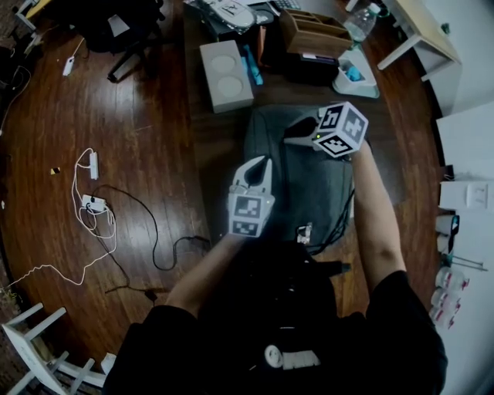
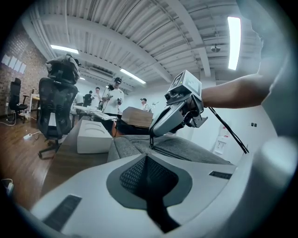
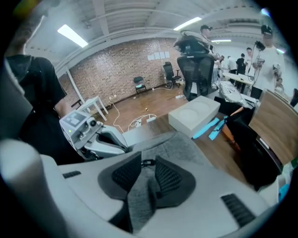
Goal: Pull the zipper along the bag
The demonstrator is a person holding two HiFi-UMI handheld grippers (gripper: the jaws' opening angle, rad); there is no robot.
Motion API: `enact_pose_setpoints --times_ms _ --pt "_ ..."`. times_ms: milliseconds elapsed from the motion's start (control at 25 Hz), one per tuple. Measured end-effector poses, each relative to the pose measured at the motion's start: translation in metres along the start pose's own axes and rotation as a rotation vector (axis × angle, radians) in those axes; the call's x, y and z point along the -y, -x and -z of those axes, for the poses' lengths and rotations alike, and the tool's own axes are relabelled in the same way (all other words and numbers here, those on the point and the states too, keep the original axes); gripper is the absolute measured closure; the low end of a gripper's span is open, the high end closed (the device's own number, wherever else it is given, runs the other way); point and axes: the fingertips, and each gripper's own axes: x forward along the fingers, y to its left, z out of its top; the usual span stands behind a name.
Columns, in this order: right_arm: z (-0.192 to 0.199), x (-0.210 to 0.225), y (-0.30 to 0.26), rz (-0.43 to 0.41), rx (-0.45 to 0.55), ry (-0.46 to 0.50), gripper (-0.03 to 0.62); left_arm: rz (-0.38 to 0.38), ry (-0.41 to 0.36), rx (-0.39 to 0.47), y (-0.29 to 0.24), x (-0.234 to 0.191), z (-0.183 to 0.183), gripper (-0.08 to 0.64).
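A grey fabric bag [image 1: 309,185] lies on the dark table. In the right gripper view its small black zipper pull [image 3: 148,163] sits between the tips of my right gripper [image 3: 147,160]. The pads stand apart and grey fabric shows through the gap. From the head view that right gripper [image 1: 290,136] points left over the bag's far part. In the left gripper view the pull [image 2: 150,141] stands upright under its tip. My left gripper [image 1: 267,160] is at the bag's left side with its pads [image 2: 135,174] together. Whether fabric is pinched there does not show.
A white box [image 1: 226,74] and blue tools [image 1: 252,65] lie beyond the bag, with a wooden box [image 1: 312,31] and a bottle [image 1: 360,20] further back. Cables [image 1: 93,208] trail over the wooden floor at left. An office chair [image 2: 56,109] and people stand in the distance.
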Motion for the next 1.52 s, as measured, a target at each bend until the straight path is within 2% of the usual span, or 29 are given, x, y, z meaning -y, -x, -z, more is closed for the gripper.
enact_pose_setpoints --times_ms 80,160,200,320,400,560,720,880,1000,1120,1200,1240,1400,1520 --pt "-0.005 -0.005 0.003 -0.012 0.02 0.008 0.479 -0.001 0.002 0.0 -0.001 -0.002 0.001 0.568" --pt "-0.004 -0.009 0.002 0.009 -0.005 0.048 0.485 -0.004 0.003 -0.001 -0.001 -0.002 0.001 0.568" --pt "-0.003 -0.011 0.002 0.034 -0.027 0.079 0.503 -0.004 0.003 -0.001 -0.001 -0.002 0.001 0.568" --pt "-0.002 -0.01 -0.002 0.147 -0.123 0.216 0.502 -0.004 0.002 0.0 -0.001 -0.001 0.002 0.568" --pt "-0.002 -0.008 -0.008 0.178 -0.144 0.254 0.505 -0.007 0.002 -0.001 -0.002 -0.002 0.002 0.568" --pt "-0.004 -0.017 -0.002 0.115 -0.109 0.181 0.509 -0.007 0.001 -0.002 -0.003 -0.001 0.002 0.568" --pt "0.018 -0.028 -0.009 0.114 -0.248 0.26 0.515 -0.008 0.004 0.001 -0.003 -0.001 0.002 0.568" --pt "0.023 -0.02 -0.018 0.214 -0.215 0.303 0.514 -0.011 0.004 0.001 -0.003 -0.003 0.002 0.568" --pt "0.025 -0.016 -0.017 0.268 -0.177 0.26 0.523 -0.011 0.003 0.001 -0.003 -0.003 0.003 0.568" --pt "0.029 -0.013 -0.022 0.321 -0.204 0.231 0.523 -0.013 0.0 -0.002 -0.003 -0.004 0.003 0.568" --pt "0.03 -0.014 -0.024 0.356 -0.227 0.269 0.537 -0.014 -0.003 -0.005 -0.002 -0.004 0.003 0.568" --pt "0.028 -0.016 -0.022 0.374 -0.24 0.302 0.58 -0.011 -0.003 -0.004 -0.002 -0.003 0.003 0.568" --pt "0.022 -0.019 -0.013 0.456 -0.305 0.425 0.58 0.0 -0.007 -0.004 -0.003 -0.002 0.003 0.568" --pt "0.019 -0.027 -0.01 0.519 -0.31 0.439 0.581 0.006 -0.008 -0.006 -0.003 -0.002 0.003 0.568"
